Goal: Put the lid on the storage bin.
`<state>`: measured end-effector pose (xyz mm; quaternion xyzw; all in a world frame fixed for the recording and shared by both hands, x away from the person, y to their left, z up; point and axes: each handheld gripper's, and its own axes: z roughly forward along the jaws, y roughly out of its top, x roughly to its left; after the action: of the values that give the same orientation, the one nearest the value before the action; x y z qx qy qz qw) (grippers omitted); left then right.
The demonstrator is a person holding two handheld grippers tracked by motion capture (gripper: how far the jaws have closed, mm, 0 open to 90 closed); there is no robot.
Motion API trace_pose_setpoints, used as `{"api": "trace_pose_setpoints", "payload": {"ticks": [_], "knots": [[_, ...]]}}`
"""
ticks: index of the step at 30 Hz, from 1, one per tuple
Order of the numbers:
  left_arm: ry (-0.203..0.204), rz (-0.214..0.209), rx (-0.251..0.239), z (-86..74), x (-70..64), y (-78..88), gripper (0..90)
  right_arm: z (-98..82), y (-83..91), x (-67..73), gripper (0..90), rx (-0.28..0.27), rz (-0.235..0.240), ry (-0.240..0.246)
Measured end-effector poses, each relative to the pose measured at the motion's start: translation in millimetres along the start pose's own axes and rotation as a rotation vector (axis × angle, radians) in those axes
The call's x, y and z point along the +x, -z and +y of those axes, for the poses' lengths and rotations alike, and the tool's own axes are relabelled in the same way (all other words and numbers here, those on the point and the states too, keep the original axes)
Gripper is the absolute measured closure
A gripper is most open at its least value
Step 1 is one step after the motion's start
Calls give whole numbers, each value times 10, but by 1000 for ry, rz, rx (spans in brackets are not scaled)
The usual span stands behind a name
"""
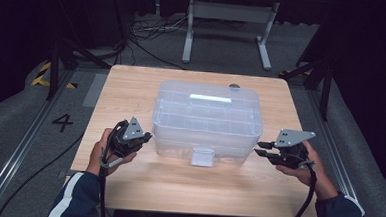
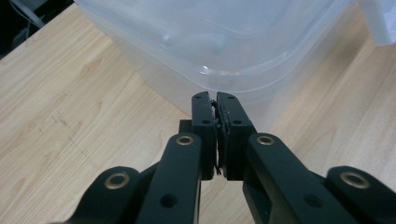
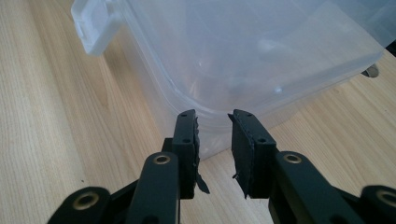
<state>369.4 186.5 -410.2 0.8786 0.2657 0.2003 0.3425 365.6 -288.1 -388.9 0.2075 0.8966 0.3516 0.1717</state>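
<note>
A clear plastic storage box (image 1: 208,117) with its lid on stands in the middle of the wooden table (image 1: 132,85). A white latch (image 1: 202,157) hangs on its near side. My left gripper (image 1: 147,136) sits at the box's near left corner, and in the left gripper view its jaws (image 2: 215,97) are shut with nothing between them, just short of the box's rim (image 2: 219,37). My right gripper (image 1: 259,148) is at the near right corner. Its jaws (image 3: 212,116) stand open with a gap in front of the box wall (image 3: 261,42), holding nothing.
A small dark object (image 1: 234,85) lies on the table behind the box. Past the table's far edge are a white metal stand (image 1: 230,20) and cables (image 1: 150,33) on the grey floor. A painted "4" (image 1: 62,122) marks the floor at left.
</note>
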Motion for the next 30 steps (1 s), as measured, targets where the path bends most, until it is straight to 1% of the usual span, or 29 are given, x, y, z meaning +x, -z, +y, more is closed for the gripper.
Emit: {"api": "trace_pose_setpoints", "payload": {"ticks": [4,12,15,18,21,24,27,30], "knots": [[-5,1,-9,8,-7,26,850,0,0,-1,705,1,-1,3],[-6,3,-1,-6,-14,6,820,5,-4,1,686,5,-7,12],[-6,4,-1,-6,-15,12,790,9,-3,5,671,13,-25,26],[-14,11,-2,-6,-33,23,758,13,10,10,663,7,-26,30],[-14,13,-5,-18,-48,41,719,14,21,5,637,16,-29,33],[-11,12,-4,-37,-56,55,683,15,20,18,613,35,-26,51],[-14,9,4,-73,-69,68,662,22,28,30,592,44,-36,60],[-18,9,15,-97,-79,72,643,15,46,45,575,54,-47,81]]}}
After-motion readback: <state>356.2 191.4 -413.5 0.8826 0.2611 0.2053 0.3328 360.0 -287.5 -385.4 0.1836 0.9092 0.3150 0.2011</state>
